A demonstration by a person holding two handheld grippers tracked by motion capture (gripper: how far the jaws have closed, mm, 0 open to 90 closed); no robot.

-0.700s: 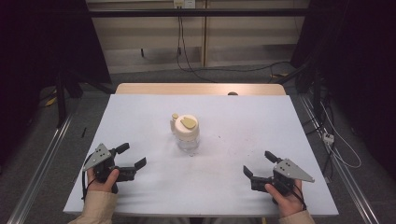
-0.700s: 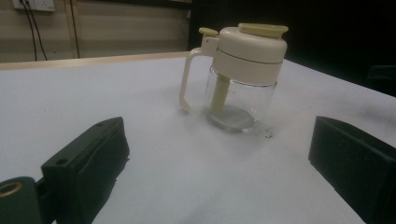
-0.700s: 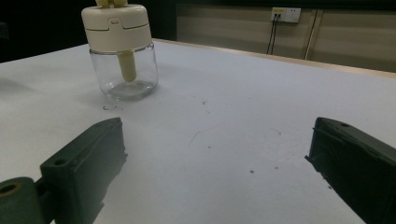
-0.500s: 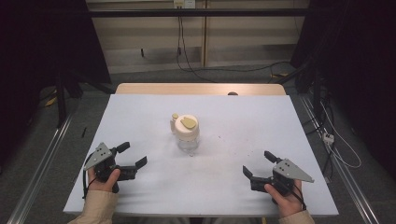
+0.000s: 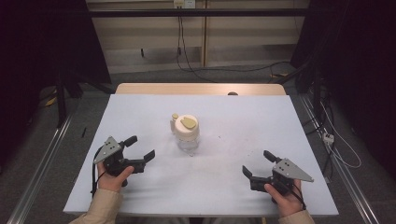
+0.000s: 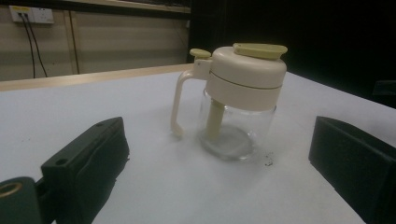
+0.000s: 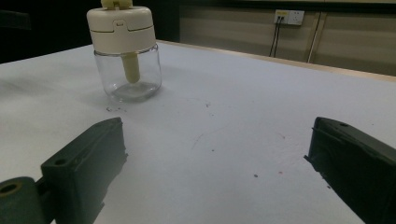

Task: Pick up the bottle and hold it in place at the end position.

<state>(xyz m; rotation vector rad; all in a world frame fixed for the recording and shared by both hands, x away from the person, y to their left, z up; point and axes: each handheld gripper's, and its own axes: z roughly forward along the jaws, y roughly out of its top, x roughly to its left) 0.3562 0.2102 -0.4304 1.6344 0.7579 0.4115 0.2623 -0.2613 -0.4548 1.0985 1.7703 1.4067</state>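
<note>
We held both tools low over the near part of the white, matte table cover [image 5: 140, 116], one at each side, and well apart from the one thing between them: a small clear glass jar with a cream plastic lid, a pale green flip cap and a cream loop handle [image 5: 186, 130]. It stood upright near the middle of the table, closer to the left gripper [image 5: 139, 148] than to the right gripper [image 5: 259, 164]. The jaws of both stood wide apart with nothing between them, which we judged a ready stance, each tool angled inward at the jar. In the left gripper view the jar [image 6: 233, 100] turned its handle toward that tool, so the left looked better placed for the handle and the right for steadying the smooth glass wall. In the right gripper view, the jar [image 7: 126, 51] showed a cream tube hanging inside from the lid; the glass looked empty. The cover carried faint specks and scuffs.
</note>
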